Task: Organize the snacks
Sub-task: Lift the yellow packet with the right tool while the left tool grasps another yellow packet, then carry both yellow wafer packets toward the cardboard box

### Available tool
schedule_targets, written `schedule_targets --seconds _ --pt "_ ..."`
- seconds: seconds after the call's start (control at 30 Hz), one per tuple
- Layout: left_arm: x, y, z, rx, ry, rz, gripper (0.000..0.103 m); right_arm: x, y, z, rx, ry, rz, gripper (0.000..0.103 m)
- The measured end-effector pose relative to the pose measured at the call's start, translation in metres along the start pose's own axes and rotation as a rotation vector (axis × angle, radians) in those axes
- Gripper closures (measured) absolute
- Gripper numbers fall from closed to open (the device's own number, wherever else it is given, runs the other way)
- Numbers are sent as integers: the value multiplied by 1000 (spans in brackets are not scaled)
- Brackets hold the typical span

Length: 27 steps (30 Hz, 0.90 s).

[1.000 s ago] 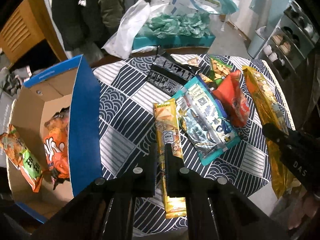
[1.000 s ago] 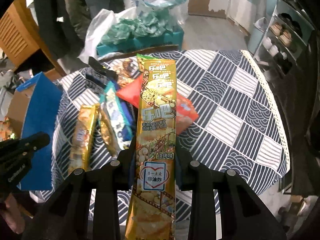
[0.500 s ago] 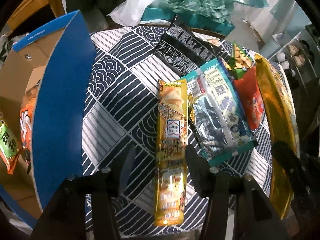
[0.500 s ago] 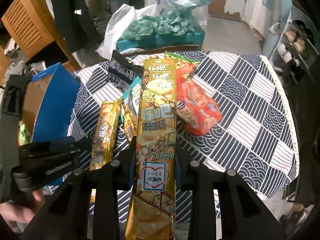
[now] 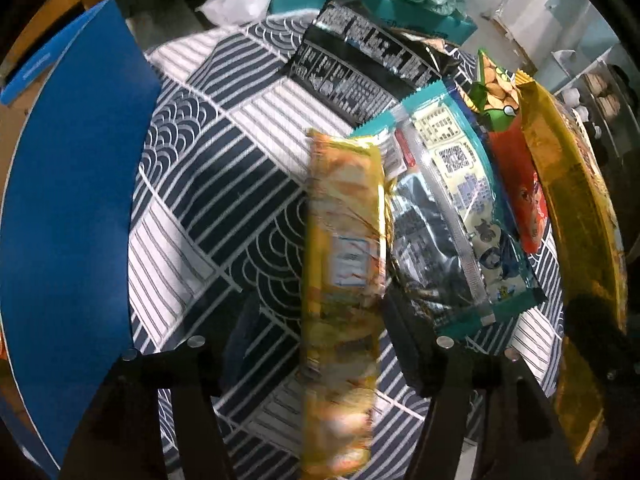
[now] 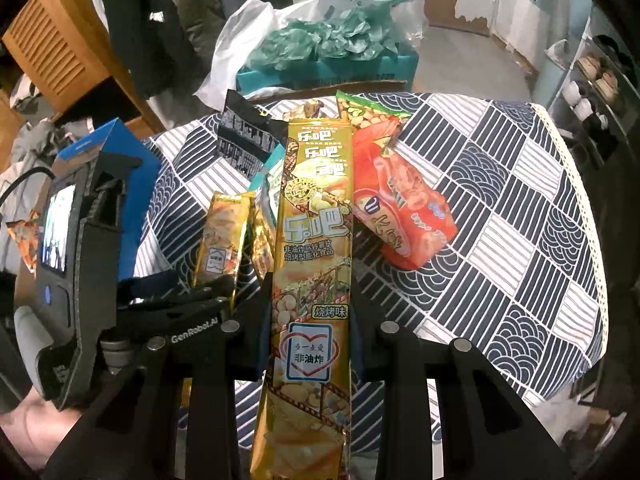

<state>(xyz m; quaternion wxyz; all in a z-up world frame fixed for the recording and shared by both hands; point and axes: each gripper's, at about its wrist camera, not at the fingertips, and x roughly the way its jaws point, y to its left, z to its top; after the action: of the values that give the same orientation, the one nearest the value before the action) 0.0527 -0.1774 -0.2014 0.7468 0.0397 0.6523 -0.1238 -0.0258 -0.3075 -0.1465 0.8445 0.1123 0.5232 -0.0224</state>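
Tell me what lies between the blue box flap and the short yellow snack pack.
Only bare patterned tablecloth between blue flap and yellow pack, in the left wrist view.

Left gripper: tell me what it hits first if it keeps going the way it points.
Most likely the short yellow snack packet lying on the patterned tablecloth. It lies lengthwise between the opening jaws of the left gripper, untouched; depth is hard to judge here.

Glossy foil gold snack pack (image 6: pixel 312 280), woven cloth tablecloth (image 6: pixel 500 220), matt cardboard box (image 5: pixel 72 200), crinkly plastic bag (image 6: pixel 240 48)

Seven snack packs (image 6: pixel 400 216), one box (image 5: pixel 72 200)
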Motion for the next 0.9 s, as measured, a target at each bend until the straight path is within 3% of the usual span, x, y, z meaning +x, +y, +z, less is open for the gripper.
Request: schedule_targets --seconds 0.1,0.3,0.33,0.37,0.4,0.6,0.9 --pt "-3 4 -1 -28 -8 -37 37 0 1 0 1 3 3 74" --pt "15 4 -2 -5 28 -10 38 0 3 1 -1 2 8 74" --pt "14 3 -2 3 12 -5 43 0 4 2 -2 2 8 74" --pt "14 2 -3 16 5 -9 64 0 5 2 -3 1 9 74" --pt "15 1 -3 29 16 -23 71 0 5 2 -5 0 9 74" --pt "8 -6 -8 73 -23 38 72 -3 7 3 -9 -7 11 74" --pt "-24 0 -16 65 -87 36 72 -10 17 7 -21 -24 20 74"
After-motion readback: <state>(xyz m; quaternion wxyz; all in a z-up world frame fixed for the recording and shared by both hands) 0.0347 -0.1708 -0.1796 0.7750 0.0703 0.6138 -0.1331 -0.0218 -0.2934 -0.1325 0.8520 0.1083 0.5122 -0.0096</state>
